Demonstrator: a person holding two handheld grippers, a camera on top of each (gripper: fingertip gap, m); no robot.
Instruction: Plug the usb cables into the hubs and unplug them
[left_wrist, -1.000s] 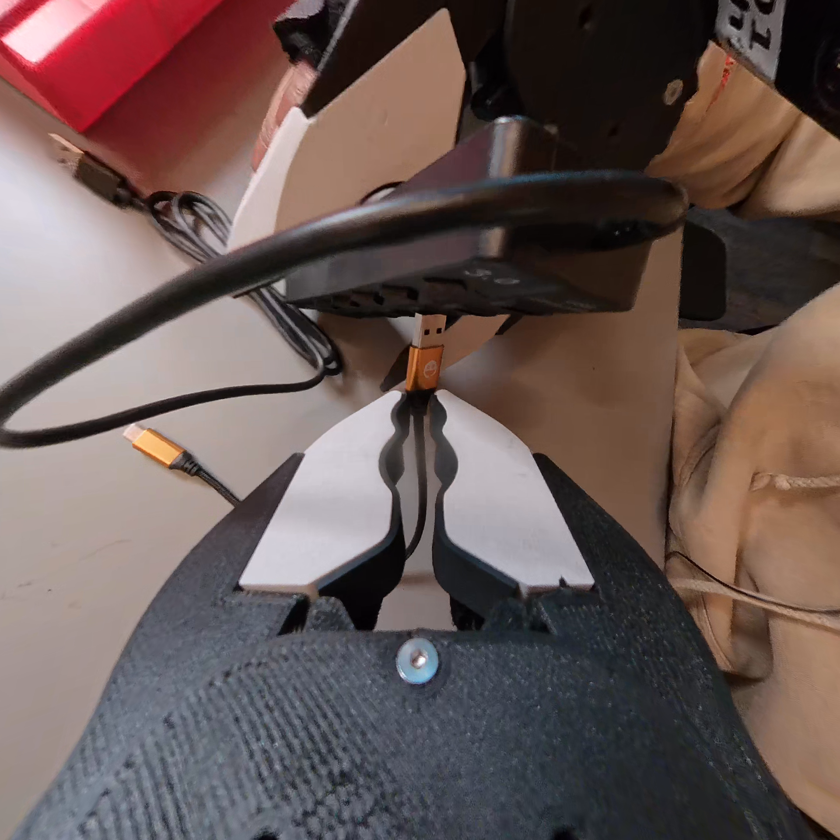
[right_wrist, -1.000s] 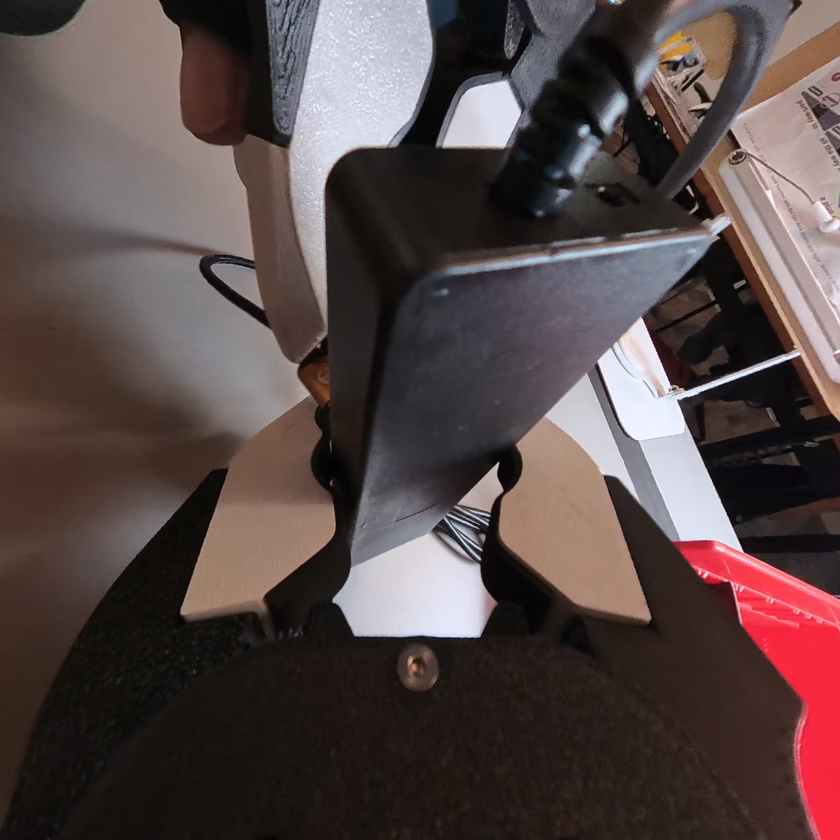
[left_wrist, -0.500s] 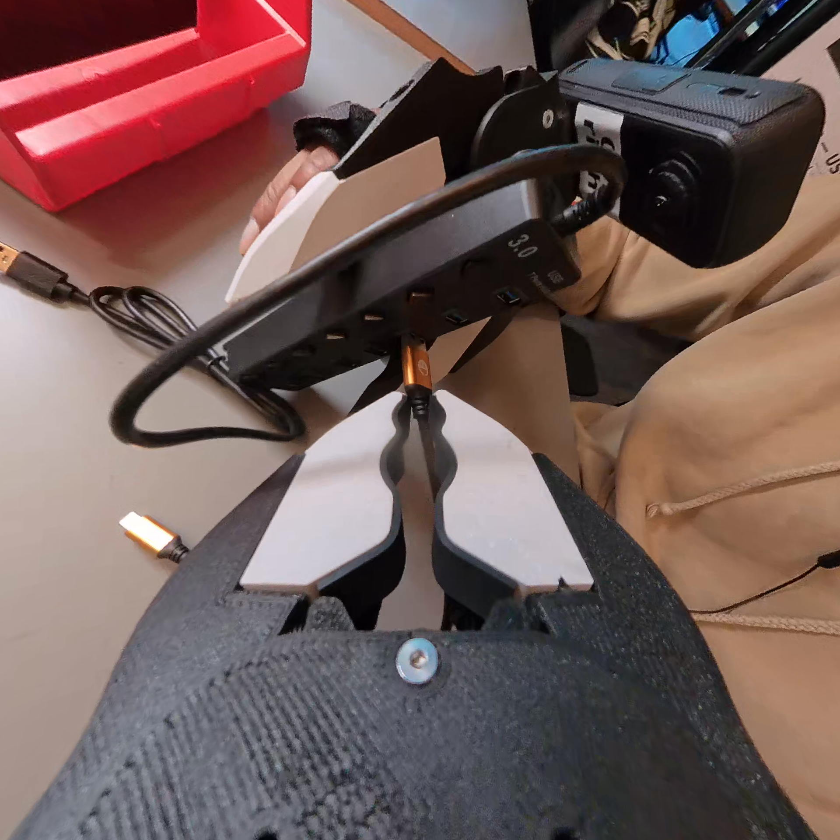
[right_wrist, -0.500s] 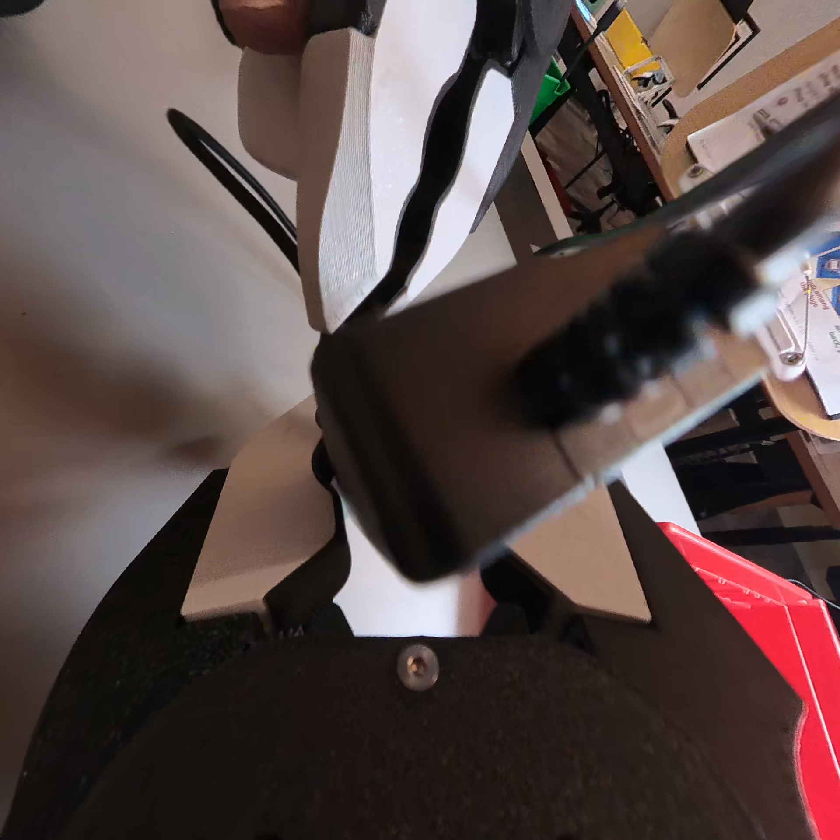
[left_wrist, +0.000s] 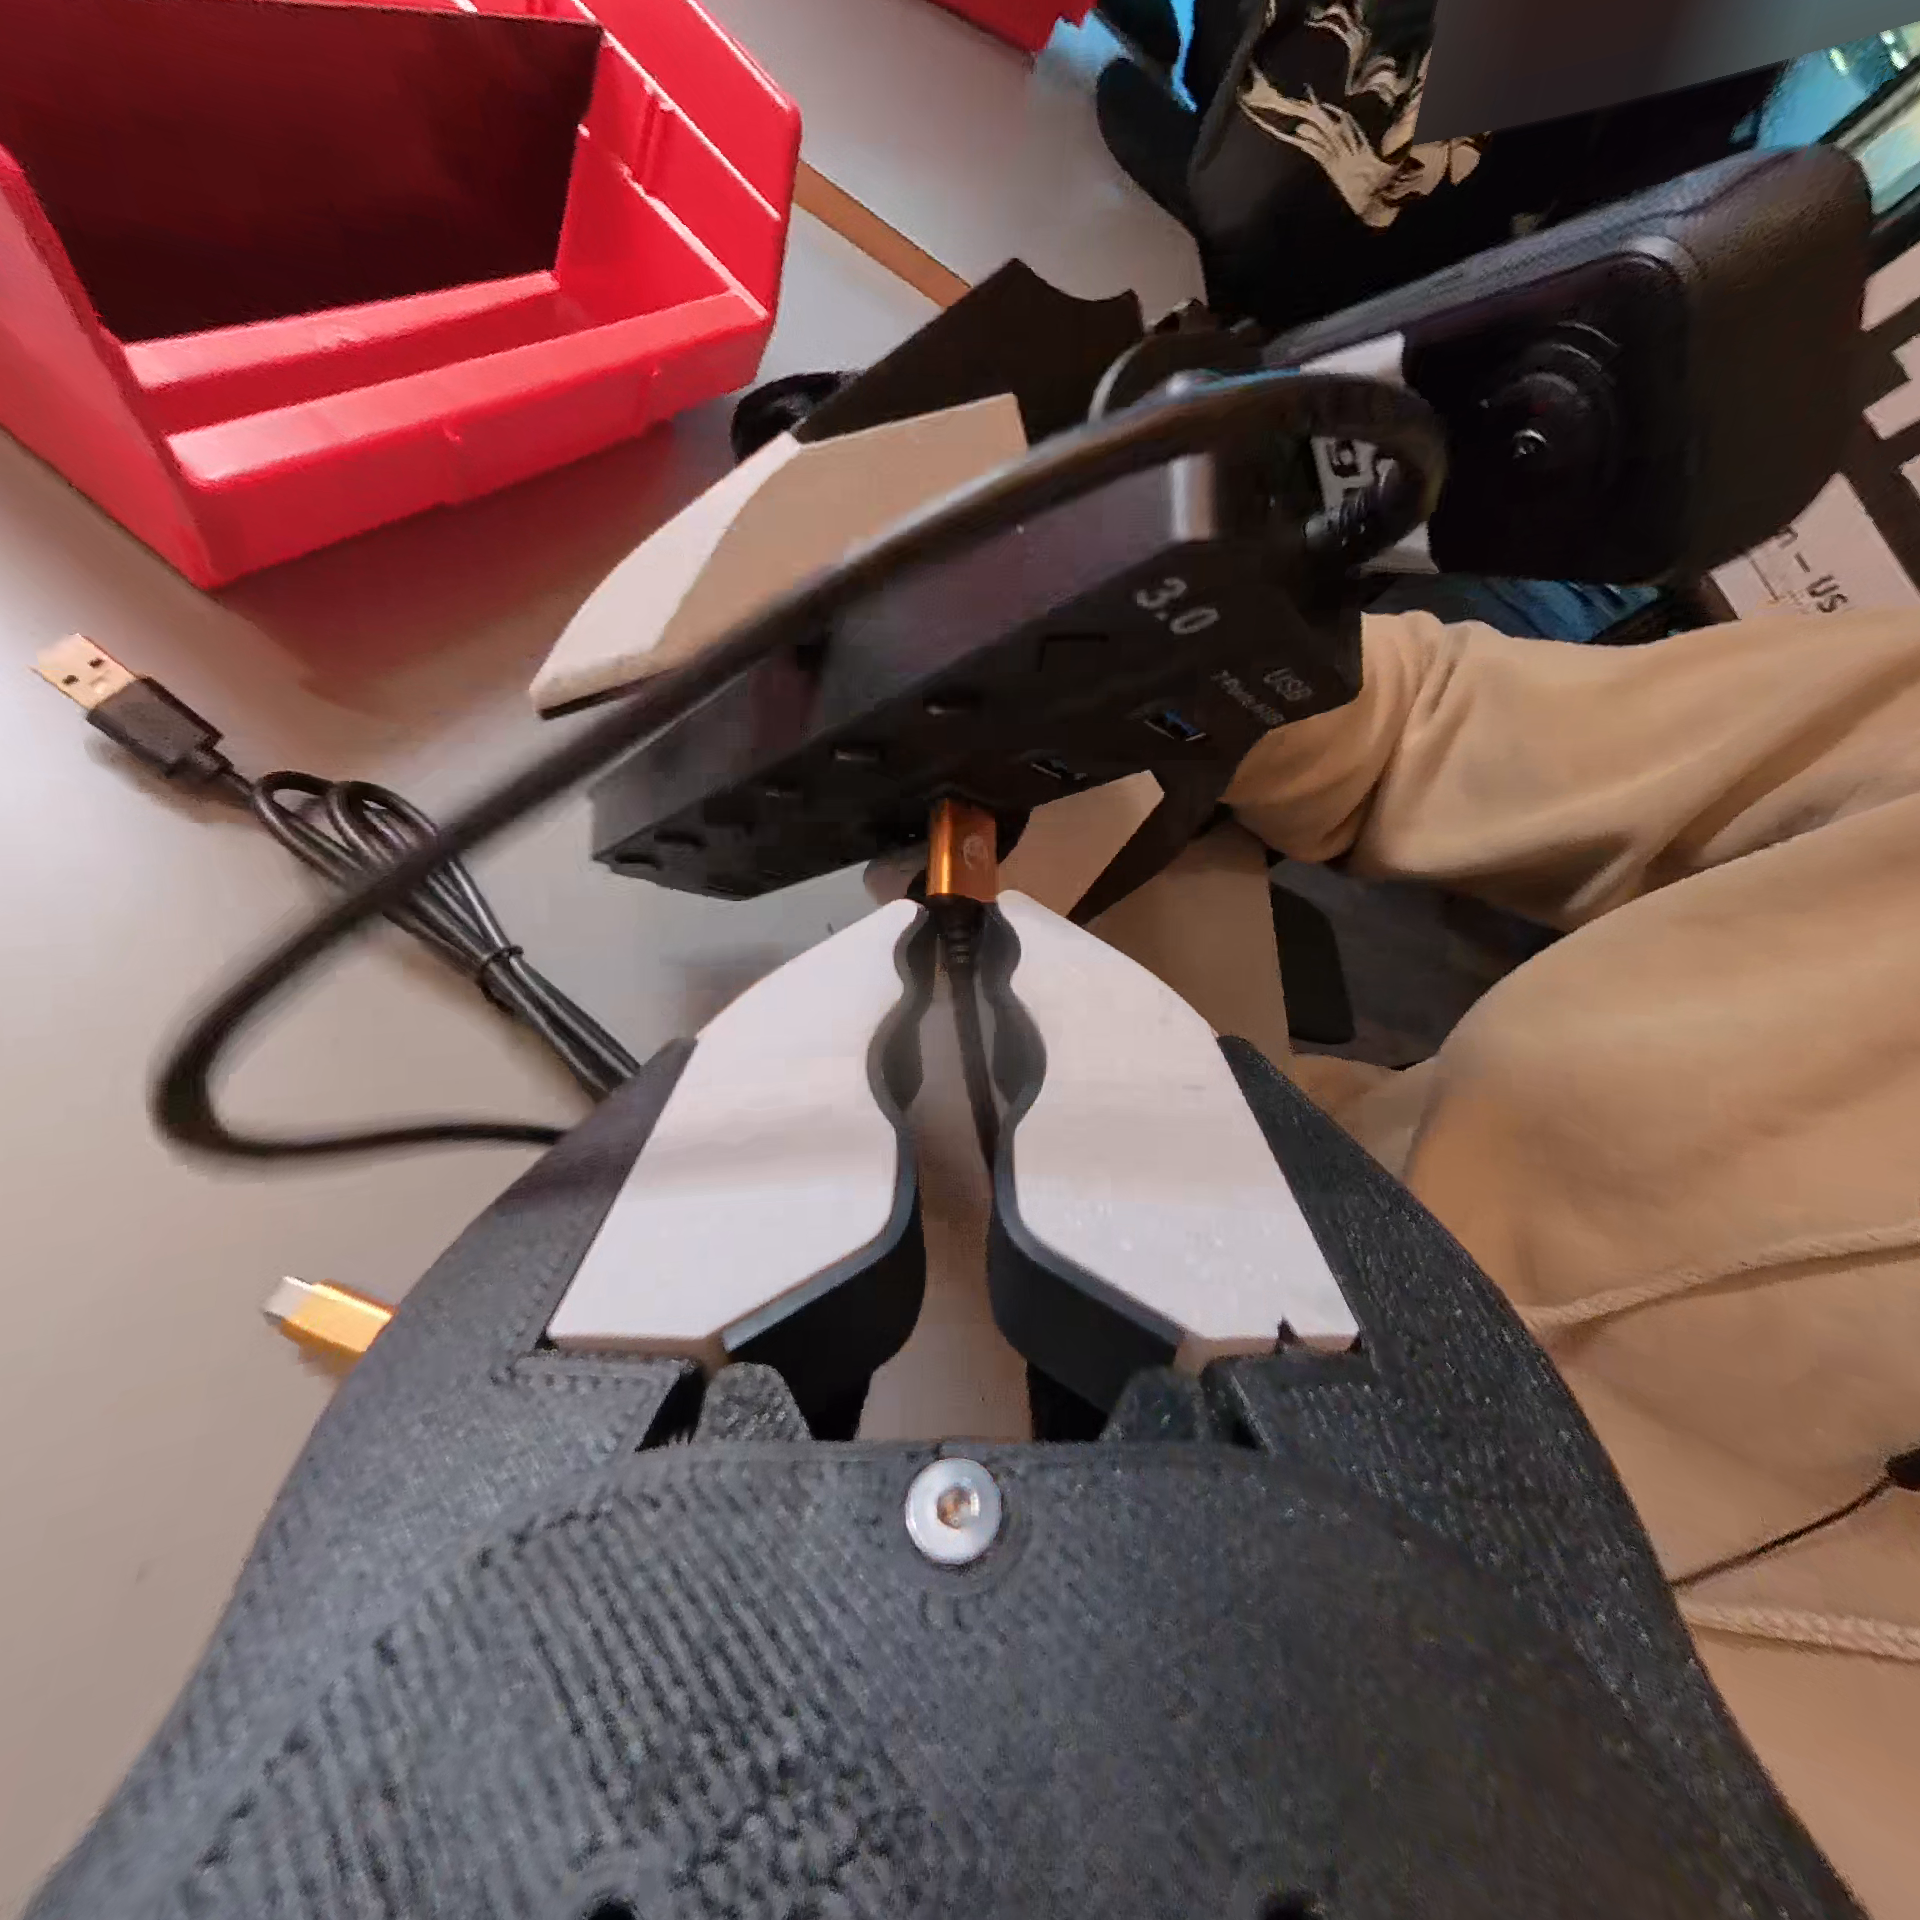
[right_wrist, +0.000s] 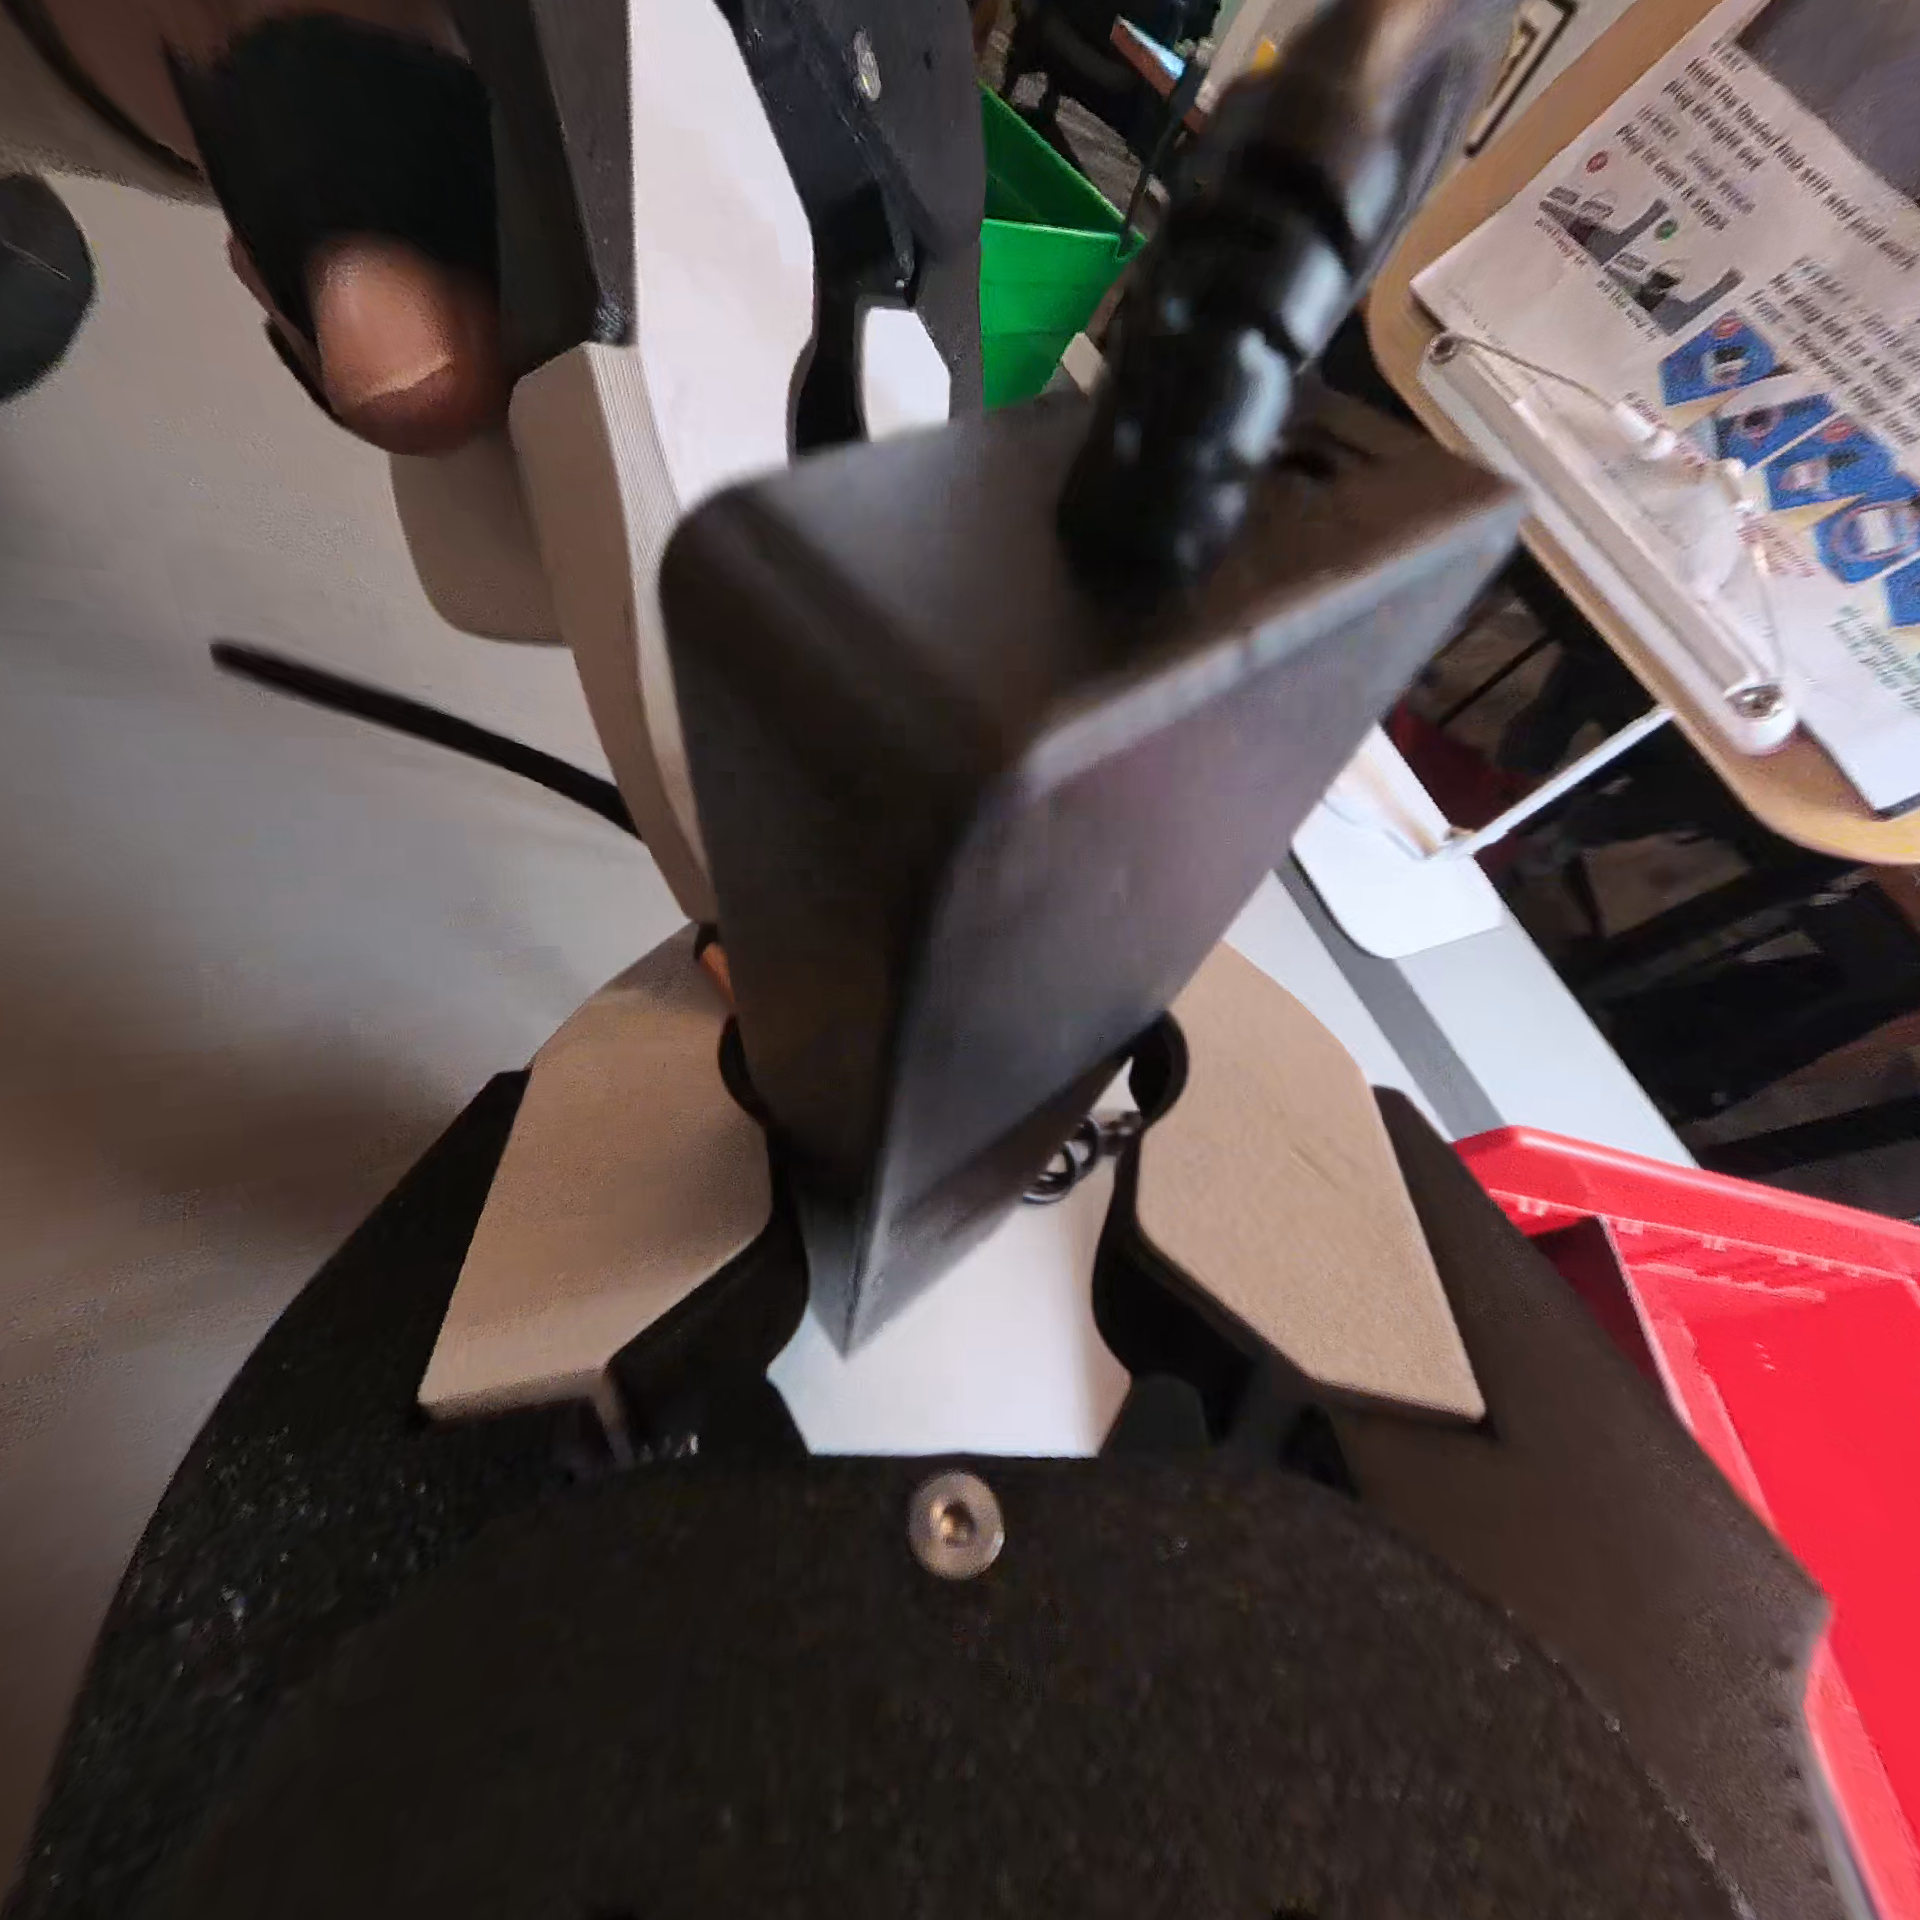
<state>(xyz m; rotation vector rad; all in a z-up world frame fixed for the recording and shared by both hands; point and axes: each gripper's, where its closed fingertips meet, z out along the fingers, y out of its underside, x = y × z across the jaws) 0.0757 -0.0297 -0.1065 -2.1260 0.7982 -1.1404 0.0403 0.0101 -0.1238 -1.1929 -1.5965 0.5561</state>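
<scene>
Left gripper (left_wrist: 958, 914) closed on the thin black cable just behind an orange plug (left_wrist: 962, 854), fingertips nearly touching with the cable running back through the narrow gap between them. Orange plug seated in a port on the near edge of the black hub (left_wrist: 987, 717), its metal tip hidden inside the port. Hub held off the table (left_wrist: 104, 1195), tilted, clamped across its body by the right gripper (right_wrist: 940, 1029), seen in the left wrist view at far right behind the hub. In the right wrist view, hub wedged between the two pale fingers (right_wrist: 613, 1174), one corner pointing down into the gap, jaws held partly apart by its thickness. Thick black lead (left_wrist: 447, 831) leaving the far right end of the hub, arcing over its top and looping down to the table at left. Spare black plug (left_wrist: 94, 681) with a bundled cord lying on the table at far left, apart from the hub. Second orange plug (left_wrist: 327, 1320) lying on the table at near left, just beside the left gripper body. Red bin (left_wrist: 364, 312) standing on the table at far left, open side facing the camera. Beige sleeve (left_wrist: 1558, 748) at right behind the hub. Thumb (right_wrist: 384, 332) pressed on the left gripper body at upper left of the right wrist view. Picture slightly motion-blurred around the hub.
</scene>
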